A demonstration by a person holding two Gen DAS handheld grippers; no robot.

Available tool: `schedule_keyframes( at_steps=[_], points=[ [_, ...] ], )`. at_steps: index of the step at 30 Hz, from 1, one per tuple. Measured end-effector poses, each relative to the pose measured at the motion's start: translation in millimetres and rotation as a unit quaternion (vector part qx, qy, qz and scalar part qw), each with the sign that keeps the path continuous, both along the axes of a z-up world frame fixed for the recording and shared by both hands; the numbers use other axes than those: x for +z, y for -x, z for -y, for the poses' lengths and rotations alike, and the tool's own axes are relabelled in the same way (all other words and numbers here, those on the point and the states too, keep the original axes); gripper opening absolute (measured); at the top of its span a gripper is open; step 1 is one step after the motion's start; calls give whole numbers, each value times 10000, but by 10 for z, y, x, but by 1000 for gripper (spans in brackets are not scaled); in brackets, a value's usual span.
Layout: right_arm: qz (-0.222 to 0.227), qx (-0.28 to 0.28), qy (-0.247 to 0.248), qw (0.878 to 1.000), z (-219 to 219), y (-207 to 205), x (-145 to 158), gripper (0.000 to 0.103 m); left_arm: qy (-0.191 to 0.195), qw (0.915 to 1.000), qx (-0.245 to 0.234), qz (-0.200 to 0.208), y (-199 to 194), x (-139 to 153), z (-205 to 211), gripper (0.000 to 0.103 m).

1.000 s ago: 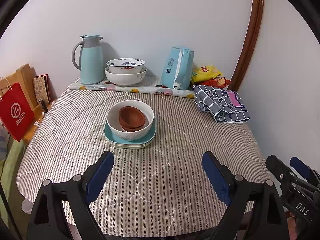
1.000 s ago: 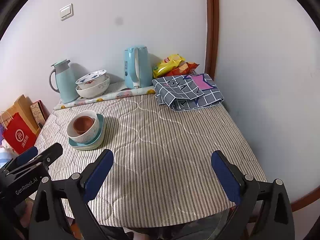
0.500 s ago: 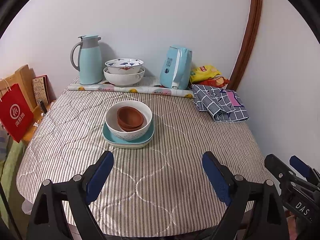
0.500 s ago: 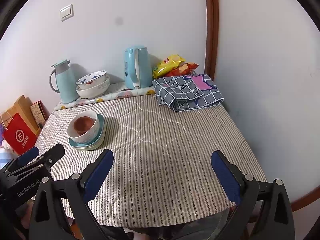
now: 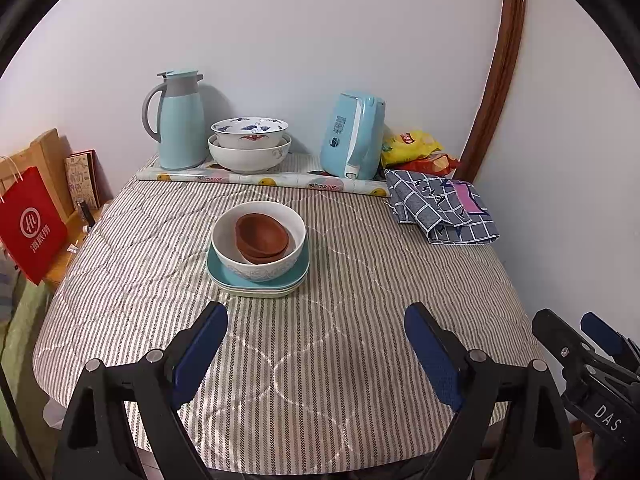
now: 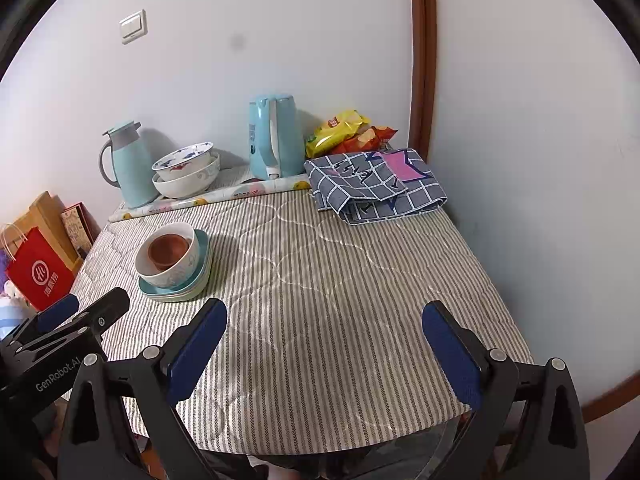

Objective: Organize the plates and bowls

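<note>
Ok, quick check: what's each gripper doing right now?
Left gripper: open, holding nothing, above the striped tablecloth.
Right gripper: open, holding nothing.

Tablecloth [image 5: 320, 340]: quilted striped cloth, matt. White bowl [image 5: 259, 240]: glossy ceramic; brown bowls [image 5: 262, 236] inside matt. Kettle [image 5: 354, 136], 1 o'clock: smooth plastic.

Blue kettle [image 5: 354, 136], thermos [image 5: 176, 120], folded cloth [image 5: 442, 208]

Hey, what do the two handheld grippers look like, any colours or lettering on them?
Both are black plastic frames with silver bolts and blue textured pads on the fingers. The left gripper shows "GenRobot.AI" in white from the right wrist view; the right gripper shows "DAS" from the left. No sleeves or cables are visible.
</note>
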State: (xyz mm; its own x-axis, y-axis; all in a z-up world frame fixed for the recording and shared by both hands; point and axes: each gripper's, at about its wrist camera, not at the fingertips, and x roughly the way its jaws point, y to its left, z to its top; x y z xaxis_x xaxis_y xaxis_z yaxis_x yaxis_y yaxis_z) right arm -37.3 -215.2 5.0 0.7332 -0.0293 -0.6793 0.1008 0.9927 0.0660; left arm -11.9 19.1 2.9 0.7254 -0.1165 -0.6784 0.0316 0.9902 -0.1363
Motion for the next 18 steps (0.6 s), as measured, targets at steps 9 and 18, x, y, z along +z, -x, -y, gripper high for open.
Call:
schedule_keyframes(
  at_steps=[9, 18],
  points=[
    [2, 9, -7, 10000, 0, 3, 10, 97, -58, 10000, 18, -7, -7, 9, 0, 90],
    [5, -6, -13, 10000, 6, -7, 12, 97, -28, 10000, 30, 9, -20, 27, -22, 90]
  ],
)
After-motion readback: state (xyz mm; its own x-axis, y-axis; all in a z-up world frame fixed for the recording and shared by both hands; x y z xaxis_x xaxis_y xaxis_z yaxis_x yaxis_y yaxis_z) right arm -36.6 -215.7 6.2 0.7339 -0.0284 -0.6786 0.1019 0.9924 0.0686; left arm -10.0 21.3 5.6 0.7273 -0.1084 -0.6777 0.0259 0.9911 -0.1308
